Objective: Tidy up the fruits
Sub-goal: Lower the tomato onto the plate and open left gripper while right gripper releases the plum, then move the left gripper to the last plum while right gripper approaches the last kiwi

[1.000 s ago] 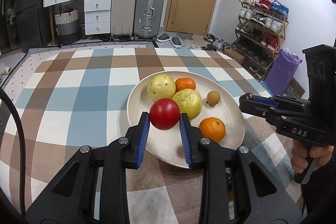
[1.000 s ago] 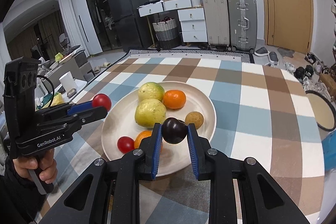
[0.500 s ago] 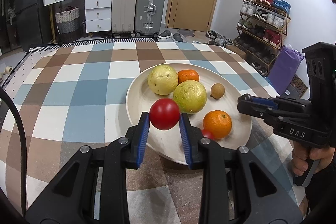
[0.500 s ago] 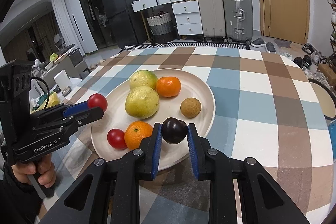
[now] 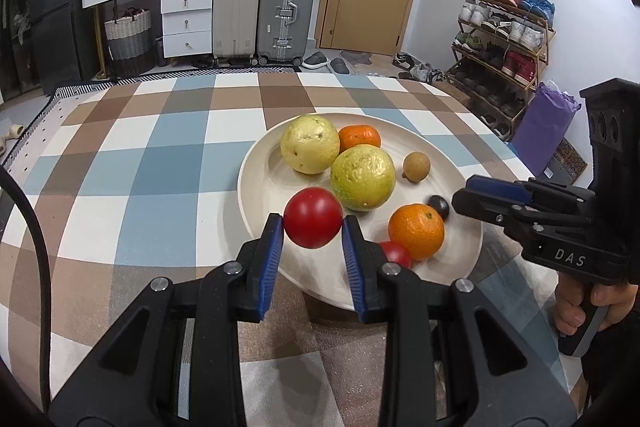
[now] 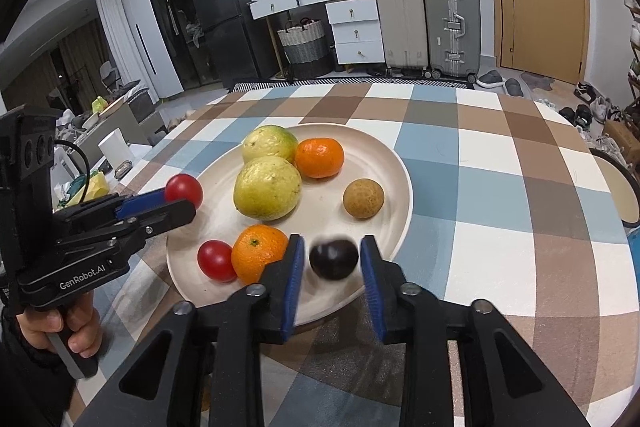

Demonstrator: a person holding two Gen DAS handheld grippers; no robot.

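Right claw (image 6: 329,263) just opening, letting go of dark plum (image 6: 334,259); plum blurry, maybe rolling off plate (image 6: 394,163). Left claw (image 5: 313,241) squeezing red tomato (image 5: 313,217); maybe bumping orange (image 5: 416,229) when dropping.

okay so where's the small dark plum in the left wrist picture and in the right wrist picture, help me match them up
Left wrist view: the dark plum sits right of centre on the plate, just beyond the near orange, close to the right gripper's tip.
Right wrist view: the plum is low at centre, blurred, between the right gripper fingers, whose pads stand clear of it; they have just been opening.
Shared landmark: the small brown round fruit.
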